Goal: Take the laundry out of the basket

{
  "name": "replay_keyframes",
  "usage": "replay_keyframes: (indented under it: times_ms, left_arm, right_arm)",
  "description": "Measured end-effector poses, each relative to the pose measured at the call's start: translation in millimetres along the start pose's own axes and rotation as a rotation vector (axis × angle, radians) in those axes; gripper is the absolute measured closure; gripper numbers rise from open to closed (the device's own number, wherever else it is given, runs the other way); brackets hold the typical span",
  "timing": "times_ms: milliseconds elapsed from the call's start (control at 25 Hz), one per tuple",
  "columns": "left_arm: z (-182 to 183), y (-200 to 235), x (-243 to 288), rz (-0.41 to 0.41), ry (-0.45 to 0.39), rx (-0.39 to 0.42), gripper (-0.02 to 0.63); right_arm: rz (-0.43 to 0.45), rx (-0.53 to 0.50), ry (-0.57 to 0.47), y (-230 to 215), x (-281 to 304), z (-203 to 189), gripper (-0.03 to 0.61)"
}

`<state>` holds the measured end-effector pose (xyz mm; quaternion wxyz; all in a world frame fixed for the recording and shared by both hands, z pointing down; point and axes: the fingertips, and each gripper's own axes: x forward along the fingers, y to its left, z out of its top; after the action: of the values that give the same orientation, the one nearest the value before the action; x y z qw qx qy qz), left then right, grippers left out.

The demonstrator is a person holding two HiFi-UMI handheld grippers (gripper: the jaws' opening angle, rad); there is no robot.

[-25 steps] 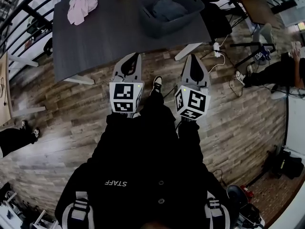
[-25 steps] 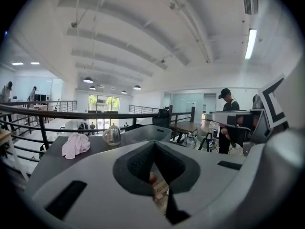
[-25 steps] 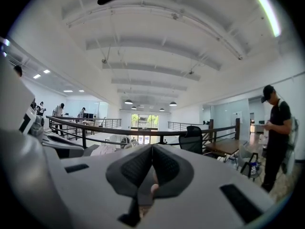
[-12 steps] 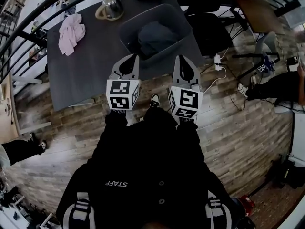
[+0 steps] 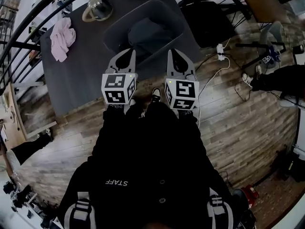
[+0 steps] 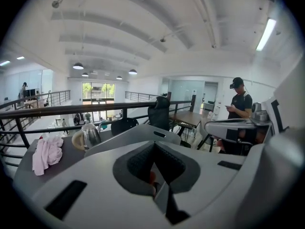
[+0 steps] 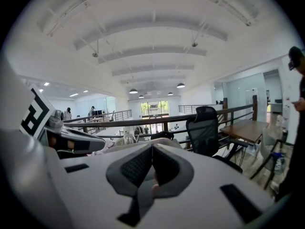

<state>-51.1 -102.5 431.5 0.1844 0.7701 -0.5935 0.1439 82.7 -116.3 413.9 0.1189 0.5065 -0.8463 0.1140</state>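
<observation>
- Left gripper (image 5: 127,53): we are holding it at centre frame, over the near edge of the desk (image 5: 81,75). Its fingers (image 6: 137,162) are pressing fully together and gripping nothing.
- Right gripper (image 5: 172,52): we are holding it just beside the left one, level with it. Its fingers (image 7: 137,168) are likewise meeting at the tips and gripping nothing.
- Basket (image 5: 110,31): grey, sitting on the desk at upper centre, just above both grippers' tips in the frame.
- Laundry (image 5: 148,35): a dark bundle, lying inside the basket.
- Pink cloth (image 5: 62,37): lying crumpled on the desk at upper left, well apart from the basket.
- Kettle (image 5: 97,6): standing at the top of the frame, left of the basket.
</observation>
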Motion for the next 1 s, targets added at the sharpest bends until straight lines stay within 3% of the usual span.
replay_keyframes:
  times_ms: [360,1000]
  left_arm:
    - [-7.4,9.3,36.2,-0.075,0.053,0.001,0.612]
    - [-36.4,40.9,134.0,-0.170,0.266,0.005,0.611]
  right_arm:
    - [-0.049,0.016,0.050,-6.5,25.8,-16.6,0.563]
    - [-0.117,0.035,0.194,-23.0,104.5,-30.6,0.563]
